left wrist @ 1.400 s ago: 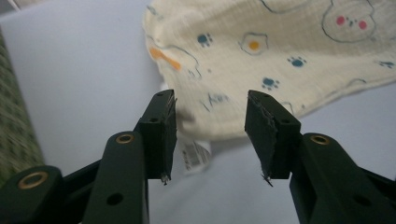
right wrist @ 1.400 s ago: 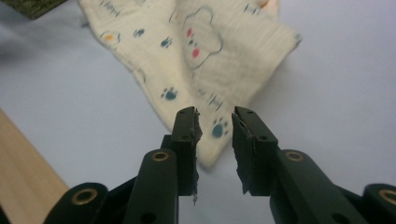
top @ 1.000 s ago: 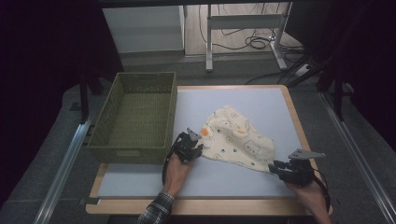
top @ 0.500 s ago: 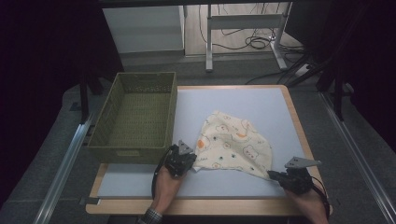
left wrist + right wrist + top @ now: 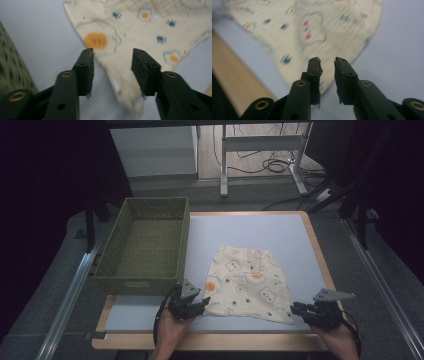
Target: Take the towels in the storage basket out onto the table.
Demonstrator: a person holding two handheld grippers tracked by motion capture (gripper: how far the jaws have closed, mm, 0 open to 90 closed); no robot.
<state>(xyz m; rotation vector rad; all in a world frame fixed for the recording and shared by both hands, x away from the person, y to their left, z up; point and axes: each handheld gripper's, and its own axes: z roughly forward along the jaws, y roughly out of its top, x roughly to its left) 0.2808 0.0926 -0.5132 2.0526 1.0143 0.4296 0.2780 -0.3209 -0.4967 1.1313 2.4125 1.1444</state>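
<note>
While spread apart around the cloth's near-left corner, left hand-held gripper point(image 5: 112, 72) grips nothing: corner lying loose between the jaws, not pinched. Sits at the near edge of the counter point(image 5: 300, 227), left of centre, just beside the front wall of the green woven basket point(image 5: 142, 245). Right hand-held gripper point(image 5: 327, 80), jaws a narrow gap apart, poised over the cloth's near-right corner by the near-right corner of the counter; no clamp on the fabric visible. Printed cloth point(image 5: 247, 282), cream with bears and orange spots, lies flat and spread out on the near half of the counter, right of the basket, its near edge between the two grippers.

Step in hand, by judgement: release after laying the cloth out flat. Next move probably calls for lifting both grippers clear without dragging the corners, or re-pinching two corners for a fold.

Against one second ago: cloth then bunched and crumpled, grippers closer together and farther from the near edge; now pulled wide and flattened, both hands drawn back toward the near edge.
</note>
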